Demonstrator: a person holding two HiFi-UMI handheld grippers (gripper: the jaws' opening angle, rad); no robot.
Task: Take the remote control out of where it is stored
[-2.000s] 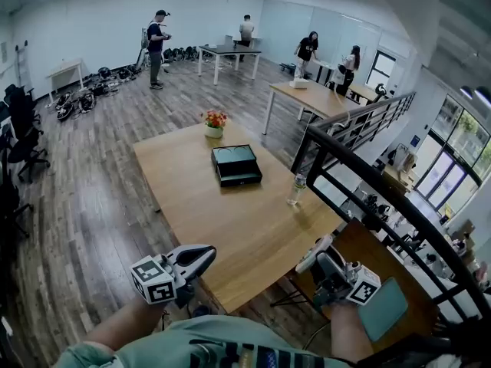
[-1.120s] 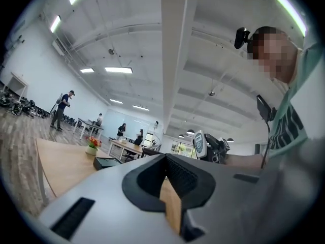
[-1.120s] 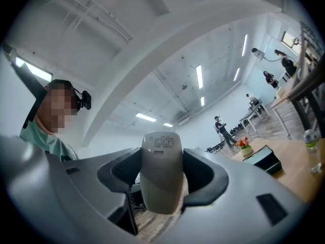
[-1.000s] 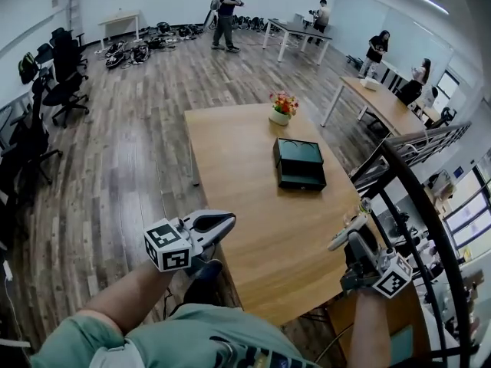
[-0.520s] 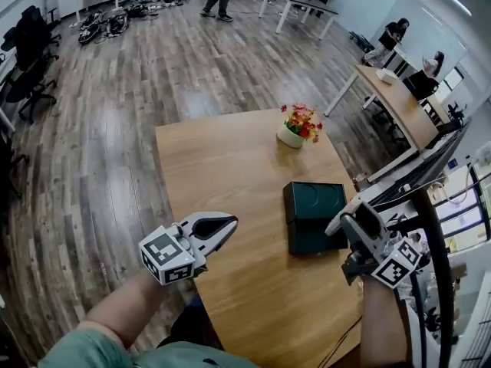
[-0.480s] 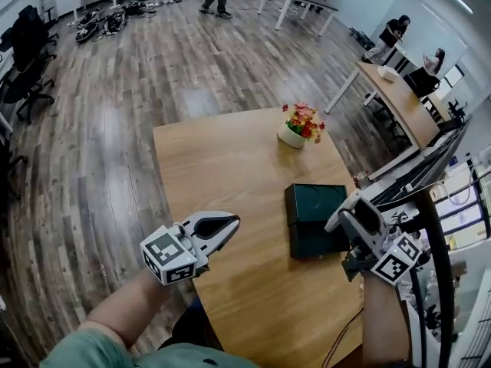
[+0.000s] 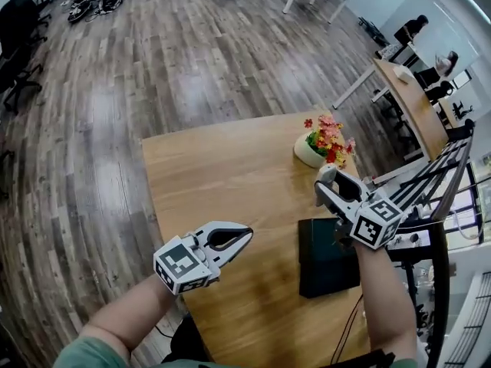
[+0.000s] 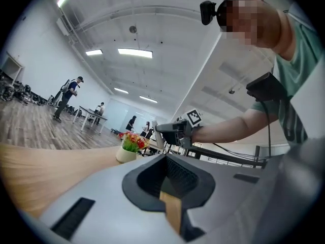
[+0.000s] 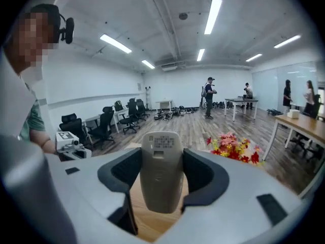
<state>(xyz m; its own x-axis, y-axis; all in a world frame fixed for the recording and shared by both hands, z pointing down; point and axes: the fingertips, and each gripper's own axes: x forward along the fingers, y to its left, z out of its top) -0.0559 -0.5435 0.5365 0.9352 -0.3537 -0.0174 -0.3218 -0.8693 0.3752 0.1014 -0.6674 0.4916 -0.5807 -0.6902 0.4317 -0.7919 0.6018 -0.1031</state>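
Between the clenched jaws of the right gripper (image 9: 161,159) sits the remote control (image 9: 161,184); left gripper (image 7: 242,235) closed, empty

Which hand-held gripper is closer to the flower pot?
Right. The right hand-held gripper, holding the remote control, is just short of the flower pot; the left hand-held gripper is far off to its left, nearer the person.

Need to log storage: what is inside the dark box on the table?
Only the box's dark top shows; its inside is covered. A grey remote is clamped in the right tongs, outside it.
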